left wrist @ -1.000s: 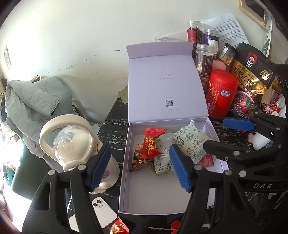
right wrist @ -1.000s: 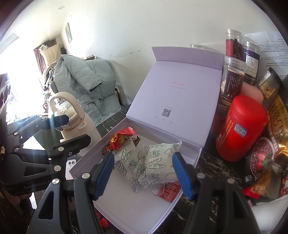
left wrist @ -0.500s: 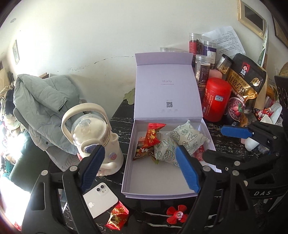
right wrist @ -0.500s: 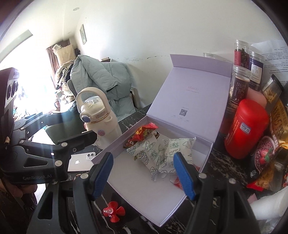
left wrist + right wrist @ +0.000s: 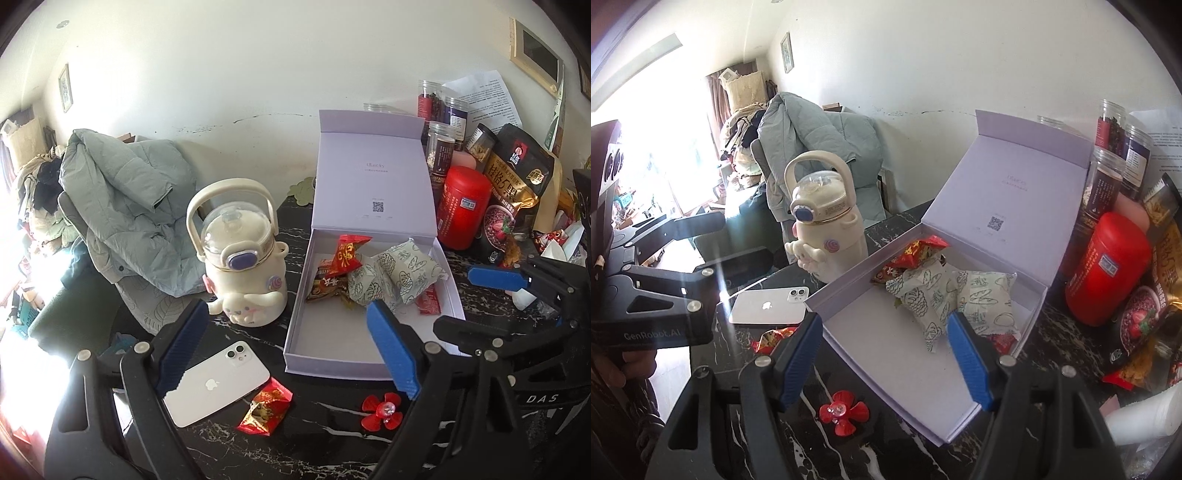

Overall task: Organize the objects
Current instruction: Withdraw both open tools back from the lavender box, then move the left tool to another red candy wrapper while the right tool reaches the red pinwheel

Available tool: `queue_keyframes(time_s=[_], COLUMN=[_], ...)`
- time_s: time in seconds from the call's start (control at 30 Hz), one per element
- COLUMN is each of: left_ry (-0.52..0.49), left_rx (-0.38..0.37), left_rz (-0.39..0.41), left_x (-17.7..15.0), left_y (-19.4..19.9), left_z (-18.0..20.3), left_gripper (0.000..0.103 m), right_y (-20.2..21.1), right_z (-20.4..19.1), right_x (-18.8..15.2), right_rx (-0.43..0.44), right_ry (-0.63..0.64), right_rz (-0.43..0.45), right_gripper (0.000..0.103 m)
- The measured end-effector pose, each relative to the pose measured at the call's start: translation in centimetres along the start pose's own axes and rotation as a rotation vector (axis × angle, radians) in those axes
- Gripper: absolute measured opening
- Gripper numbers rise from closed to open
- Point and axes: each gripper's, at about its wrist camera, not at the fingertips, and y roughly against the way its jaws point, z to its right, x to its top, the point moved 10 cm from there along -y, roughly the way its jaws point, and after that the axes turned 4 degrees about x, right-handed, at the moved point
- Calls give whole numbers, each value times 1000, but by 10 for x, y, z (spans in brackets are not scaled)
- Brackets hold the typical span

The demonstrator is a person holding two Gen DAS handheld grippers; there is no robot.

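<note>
In the left wrist view the left gripper fills the lower frame, its jaws wide apart and just now opening further, with nothing between them; its arms run off the bottom edge. Just beyond its left finger lies a white phone, part covered by that finger, and at lower centre a red snack and a red flower clip lie on the black table, outside the box. Beyond the right fingertip, at centre, the open box holds patterned packets and red wrappers bunched at its far end; what lies under them is hidden. The right gripper is cut off at the right edge here; in its own view it stands at lower centre, jaws apart and empty, with the box's near corner between them. Left of the box stands a cream bottle. Far right, jars and a red canister overlap, their labels too small to read.
</note>
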Motion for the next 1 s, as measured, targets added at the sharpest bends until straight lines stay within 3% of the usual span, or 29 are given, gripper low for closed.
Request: queue_keyframes(time_s=[0.37, 0.53, 1.0], left_ry=[17, 51, 78], left_rx=[46, 13, 24], left_rz=[-9, -61, -154], left_x=[-32, -55, -101], left_y=[12, 5, -22], left_z=[-20, -25, -36], left_gripper=[91, 91, 91], right_y=[-14, -26, -62], right_z=[-28, -35, -55], right_x=[-20, -31, -73], right_rx=[27, 35, 73], right_ry=[38, 47, 64], right_rz=[-46, -88, -212], right_gripper=[72, 72, 72])
